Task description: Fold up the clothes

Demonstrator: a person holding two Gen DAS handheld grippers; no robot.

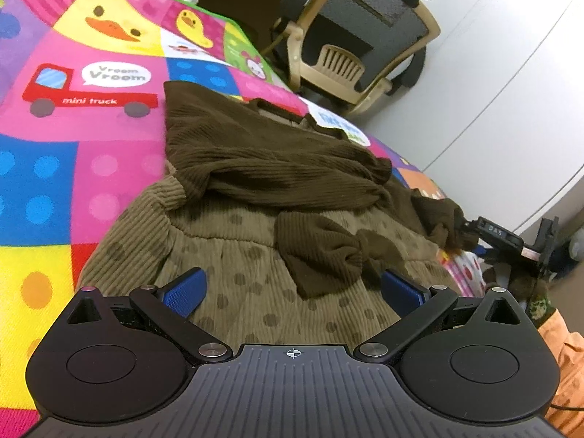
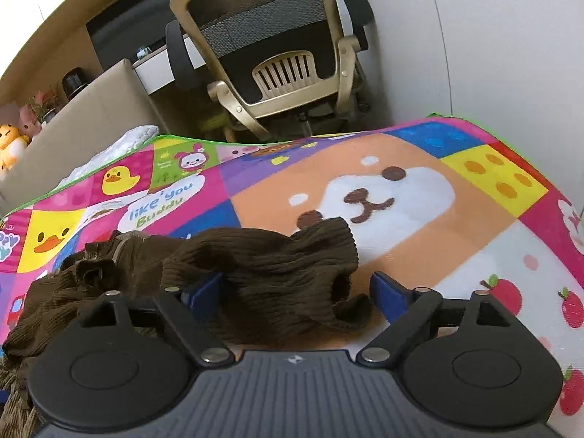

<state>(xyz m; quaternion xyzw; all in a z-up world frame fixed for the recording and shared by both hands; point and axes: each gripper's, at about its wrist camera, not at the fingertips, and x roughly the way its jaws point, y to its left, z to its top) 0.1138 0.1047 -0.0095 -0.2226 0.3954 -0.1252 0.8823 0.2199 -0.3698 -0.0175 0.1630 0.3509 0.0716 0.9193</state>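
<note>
Right hand-held gripper (image 2: 297, 292) agape, left blue pad half-hidden by brown sleeve (image 2: 277, 273)

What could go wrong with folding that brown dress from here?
The right gripper stands open around the dark sleeve, so a careless close might catch only a loose wrinkle and let it slip. The other sleeve already lies bunched across the chest, so the fold may turn out lumpy. The bow sits just ahead of the open left gripper and could get snagged.

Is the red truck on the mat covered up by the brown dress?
No, the red truck shows whole on the mat, left of the dress.
</note>
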